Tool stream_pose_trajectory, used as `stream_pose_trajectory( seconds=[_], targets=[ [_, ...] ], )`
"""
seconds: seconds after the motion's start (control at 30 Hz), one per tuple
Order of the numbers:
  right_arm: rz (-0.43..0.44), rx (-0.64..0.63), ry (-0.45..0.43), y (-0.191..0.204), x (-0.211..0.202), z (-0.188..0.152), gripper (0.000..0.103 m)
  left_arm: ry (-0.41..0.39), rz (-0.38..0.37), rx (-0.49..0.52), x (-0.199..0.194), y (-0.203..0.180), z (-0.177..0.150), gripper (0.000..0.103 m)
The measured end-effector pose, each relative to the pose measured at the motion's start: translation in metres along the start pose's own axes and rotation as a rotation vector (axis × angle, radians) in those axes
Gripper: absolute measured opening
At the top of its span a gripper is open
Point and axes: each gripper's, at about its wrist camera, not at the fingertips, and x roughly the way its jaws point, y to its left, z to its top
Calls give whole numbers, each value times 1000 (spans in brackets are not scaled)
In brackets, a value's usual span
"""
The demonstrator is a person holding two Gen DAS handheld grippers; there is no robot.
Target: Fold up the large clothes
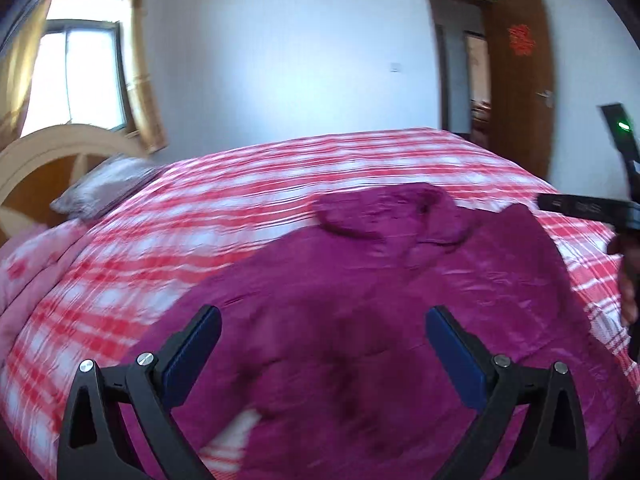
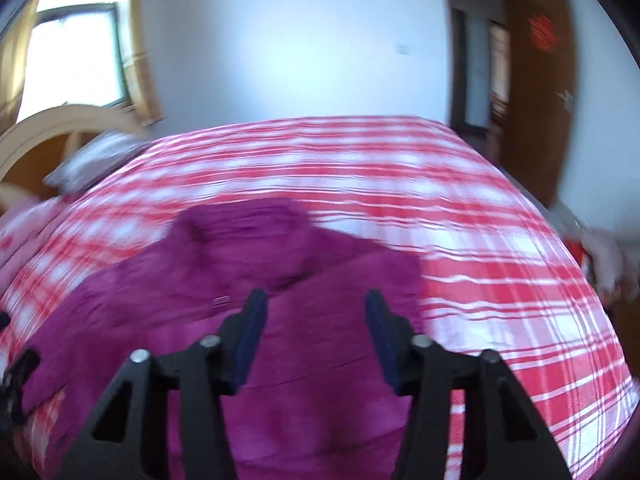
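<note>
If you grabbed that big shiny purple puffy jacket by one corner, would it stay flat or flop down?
The big shiny purple puffy jacket would probably flop: it already lies in soft folds on the red and white checked bedcover. Its glossy fabric may slip between pads. It looks padded, so likely bulky but fairly light.

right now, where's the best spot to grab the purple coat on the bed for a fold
Probably the coat's right edge, where it ends against the checked bedspread. It lies spread flat, collar toward the far side, so that edge is free to pinch. Bring the right claw in from the right, low over the bedspread. Both it and the left claw are open and empty.
</note>
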Motion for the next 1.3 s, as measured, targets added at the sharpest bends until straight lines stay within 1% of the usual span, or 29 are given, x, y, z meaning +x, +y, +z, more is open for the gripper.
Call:
stream_pose_trajectory(
  seconds=[0.07, 0.13, 0.17, 0.2, 0.27, 0.3, 0.33, 0.4, 0.43, 0.5, 0.63, 0.73, 0.77, 0.8, 0.87, 0.9, 0.93, 1.0, 1.07, 1.1, 1.17, 1.2, 1.3],
  targets=[
    [21, 18, 34, -16, 17, 1, 46, 7, 19, 53, 16, -20, 1, 102],
    [31, 19, 69, -22, 36, -1, 46, 30, 36, 95, 32, -33, -4, 102],
    [31, 21, 100, -27, 46, -3, 46, 49, 72, 113, 44, -36, -8, 102],
    [23, 17, 134, -29, 57, -8, 45, 61, 98, 124, 52, -37, -12, 102],
    [-31, 0, 176, -36, 70, -18, 44, 108, 149, 141, 71, -34, -23, 102],
    [-58, -3, 194, -39, 75, -22, 41, 135, 157, 139, 79, -31, -27, 102],
    [-74, 16, 212, -47, 81, -28, 40, 163, 147, 132, 86, -29, -31, 102],
    [-55, 51, 218, -59, 84, -35, 40, 229, 105, 123, 102, -25, -37, 102],
    [-52, 45, 213, -61, 84, -38, 39, 242, 98, 122, 106, -25, -38, 102],
    [-60, 24, 208, -62, 83, -41, 37, 243, 98, 119, 109, -24, -37, 102],
    [-37, 38, 193, -68, 85, -45, 37, 253, 96, 123, 114, -27, -40, 102],
    [-22, 49, 211, -70, 83, -38, 37, 248, 105, 132, 112, -29, -41, 102],
    [-12, 72, 203, -72, 76, -34, 37, 246, 106, 130, 112, -30, -41, 102],
    [3, 99, 184, -74, 71, -30, 37, 245, 106, 129, 112, -31, -41, 102],
    [34, 141, 110, -79, 55, -15, 37, 241, 109, 128, 113, -31, -41, 102],
    [31, 136, 89, -79, 51, -8, 37, 240, 110, 129, 113, -31, -41, 102],
    [31, 120, 86, -75, 52, 1, 37, 239, 111, 130, 112, -31, -41, 102],
    [30, 82, 116, -68, 64, 9, 33, 238, 109, 127, 112, -31, -41, 102],
    [-7, 57, 165, -64, 85, 10, 31, 236, 107, 123, 111, -30, -42, 102],
    [-15, 70, 193, -68, 96, 6, 29, 234, 108, 123, 111, -30, -42, 102],
    [-15, 100, 228, -76, 112, -1, 28, 231, 113, 126, 111, -31, -43, 102],
    [-14, 104, 237, -78, 117, -5, 26, 231, 115, 127, 111, -31, -43, 102],
    [-12, 93, 219, -80, 122, -16, 25, 231, 117, 127, 112, -32, -43, 102]
  ],
)
